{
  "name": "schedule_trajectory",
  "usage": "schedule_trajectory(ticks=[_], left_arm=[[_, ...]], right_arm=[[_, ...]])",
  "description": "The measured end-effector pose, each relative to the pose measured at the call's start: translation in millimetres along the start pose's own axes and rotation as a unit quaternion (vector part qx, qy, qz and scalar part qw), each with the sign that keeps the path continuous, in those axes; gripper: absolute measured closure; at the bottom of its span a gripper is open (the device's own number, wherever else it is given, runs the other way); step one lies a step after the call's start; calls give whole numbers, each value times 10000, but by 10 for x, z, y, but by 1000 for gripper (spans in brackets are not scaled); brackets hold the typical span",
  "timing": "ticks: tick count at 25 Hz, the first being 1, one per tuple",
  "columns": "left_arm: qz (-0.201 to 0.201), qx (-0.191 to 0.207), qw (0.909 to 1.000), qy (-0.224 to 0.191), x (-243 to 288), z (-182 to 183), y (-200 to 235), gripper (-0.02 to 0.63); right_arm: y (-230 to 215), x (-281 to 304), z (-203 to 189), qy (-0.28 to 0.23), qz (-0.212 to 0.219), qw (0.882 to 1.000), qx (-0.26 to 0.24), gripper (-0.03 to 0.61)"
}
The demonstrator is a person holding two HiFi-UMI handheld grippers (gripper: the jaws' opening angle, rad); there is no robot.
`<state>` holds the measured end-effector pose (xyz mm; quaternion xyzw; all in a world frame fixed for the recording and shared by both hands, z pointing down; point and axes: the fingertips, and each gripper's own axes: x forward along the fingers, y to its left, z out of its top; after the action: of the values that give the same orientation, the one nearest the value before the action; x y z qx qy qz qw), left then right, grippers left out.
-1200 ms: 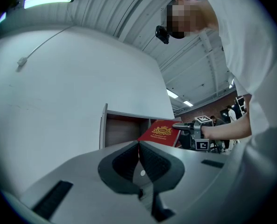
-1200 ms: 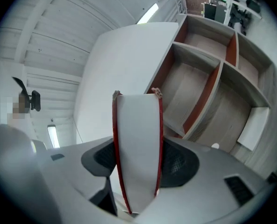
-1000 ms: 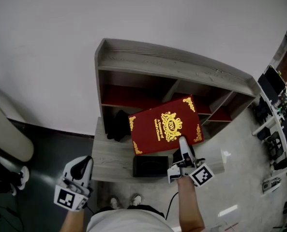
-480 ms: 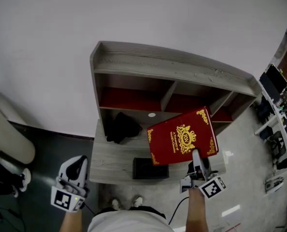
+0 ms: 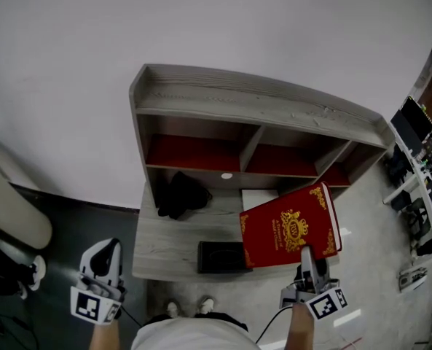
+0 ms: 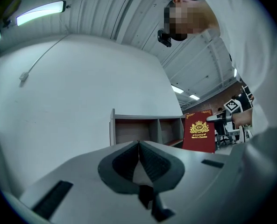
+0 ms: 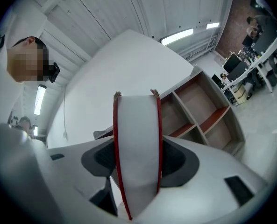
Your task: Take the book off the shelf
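The right tongs (image 5: 307, 257) reach forward from a bare forearm (image 5: 297, 329), jaws clamped on the book (image 5: 290, 227) at its lower edge. The left tongs (image 5: 105, 252) hang low at the side, pointing forward — jaws together, seemingly empty.

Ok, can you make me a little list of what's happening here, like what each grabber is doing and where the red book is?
book: red with gold print, held up in front of the shelf, outside its compartments
right gripper: jaws closed on the book's edge
left gripper: jaws together, nothing in them, held low
shelf: grey wood, red boards inside
also there: black bundle and black box on the lower board
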<state>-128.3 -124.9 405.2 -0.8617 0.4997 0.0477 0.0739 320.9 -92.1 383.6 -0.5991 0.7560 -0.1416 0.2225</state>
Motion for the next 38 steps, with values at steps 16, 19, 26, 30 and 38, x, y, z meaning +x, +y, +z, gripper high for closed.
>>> schedule_trajectory(ticks=[16, 19, 26, 30, 38], left_arm=[[104, 36, 9999, 66, -33, 19, 132, 594], [78, 25, 9999, 61, -22, 23, 125, 594], [142, 17, 9998, 103, -69, -13, 165, 594], [175, -26, 9998, 82, -97, -26, 199, 594], [120, -66, 9999, -1, -123, -29, 165, 594]], right_arm=[[122, 148, 3, 33, 152, 9999, 27, 322], [122, 137, 0, 31, 140, 9999, 34, 321], [102, 131, -36, 14, 31, 9999, -105, 322], [132, 131, -54, 58, -56, 9994, -335, 322], [278, 153, -12, 6, 4, 9978, -659, 322]])
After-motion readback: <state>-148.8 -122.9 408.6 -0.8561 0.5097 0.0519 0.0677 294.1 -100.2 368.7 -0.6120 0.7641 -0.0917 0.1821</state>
